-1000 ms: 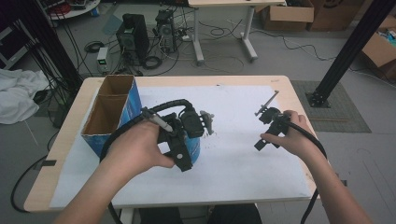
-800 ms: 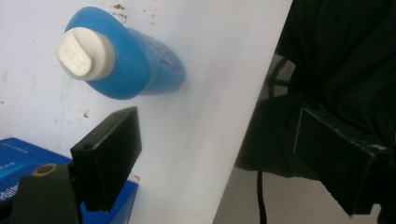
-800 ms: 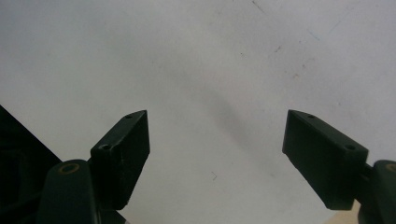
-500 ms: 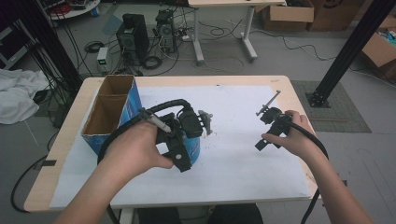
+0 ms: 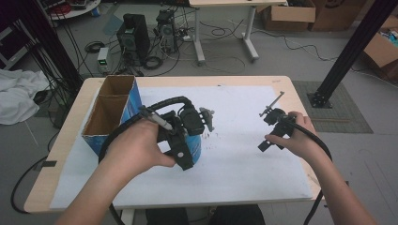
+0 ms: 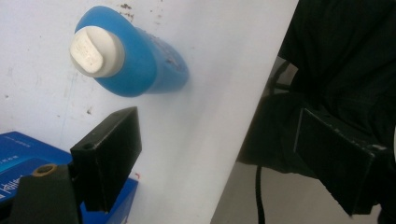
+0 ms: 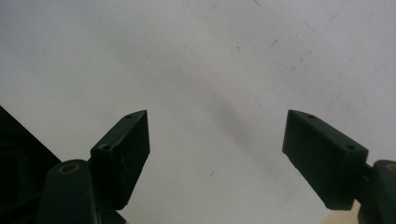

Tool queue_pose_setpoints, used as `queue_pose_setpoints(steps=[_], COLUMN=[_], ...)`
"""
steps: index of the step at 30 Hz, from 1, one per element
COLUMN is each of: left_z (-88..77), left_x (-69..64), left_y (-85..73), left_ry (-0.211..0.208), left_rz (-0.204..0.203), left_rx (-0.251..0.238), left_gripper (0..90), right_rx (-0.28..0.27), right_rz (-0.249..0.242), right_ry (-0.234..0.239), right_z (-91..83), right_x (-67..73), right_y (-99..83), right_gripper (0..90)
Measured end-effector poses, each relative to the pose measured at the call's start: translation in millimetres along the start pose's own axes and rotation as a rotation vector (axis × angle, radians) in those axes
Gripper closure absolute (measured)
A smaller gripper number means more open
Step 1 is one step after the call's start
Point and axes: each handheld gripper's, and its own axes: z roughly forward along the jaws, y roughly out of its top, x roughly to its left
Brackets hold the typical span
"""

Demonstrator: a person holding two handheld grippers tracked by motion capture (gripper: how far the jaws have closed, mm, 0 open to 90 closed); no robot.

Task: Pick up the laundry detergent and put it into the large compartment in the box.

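Left gripper [image 6: 215,144] jaws wide apart, nothing between them, held over the white sheet [image 5: 234,164]. Blue bottle [image 6: 135,60] with white cap [image 6: 95,51] stands on the sheet just beside the blue box [image 5: 110,119]. Right gripper [image 7: 215,154] jaws also apart, empty, above bare sheet at the table's [image 5: 291,84] right.

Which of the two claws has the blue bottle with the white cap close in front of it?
The left claw: the blue plastic bottle with the white cap stands just beyond its open jaws. The right claw faces bare white paper.
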Motion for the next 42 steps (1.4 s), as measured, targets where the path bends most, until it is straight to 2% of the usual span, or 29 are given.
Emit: queue_pose_setpoints(steps=[9,12,17,19,21,24,26,42], left_z=[-1.8,-0.6,2.1,5.3,6.0,9.3,11.0,34.9], left_x=[3.9,8.9,16.1,22.2,23.7,30.5,33.1,55.4], left_y=[2.7,5.4,9.0,12.7,13.6,18.8,21.5,33.5], left_ry=[0.010,0.018,0.023,0.024,0.024,0.041,0.062,0.026], left_rz=[-0.025,-0.059,-0.086,-0.114,-0.119,-0.164,-0.171,-0.257], left_rx=[0.004,-0.002,-0.006,-0.007,-0.008,-0.009,-0.005,-0.001], left_gripper=[15.4,15.4,15.5,15.5,15.6,15.9,15.9,15.7], right_rx=[-0.010,-0.012,-0.011,-0.011,-0.009,-0.012,-0.013,-0.022], right_rz=[-0.003,0.001,-0.006,-0.007,-0.011,-0.011,-0.013,-0.018], right_ry=[-0.005,-0.006,-0.002,0.000,0.001,0.004,0.006,0.011], right_z=[-1.7,-1.6,0.3,1.3,1.7,2.4,2.4,5.6], right_x=[-1.3,-1.9,-2.7,-2.8,-2.8,-2.9,-3.6,-3.5], right_y=[-1.5,-1.9,-2.2,-1.9,-1.6,-0.7,-0.5,1.7], right_gripper=[23.2,23.2,23.2,23.2,23.2,23.2,23.2,23.4])
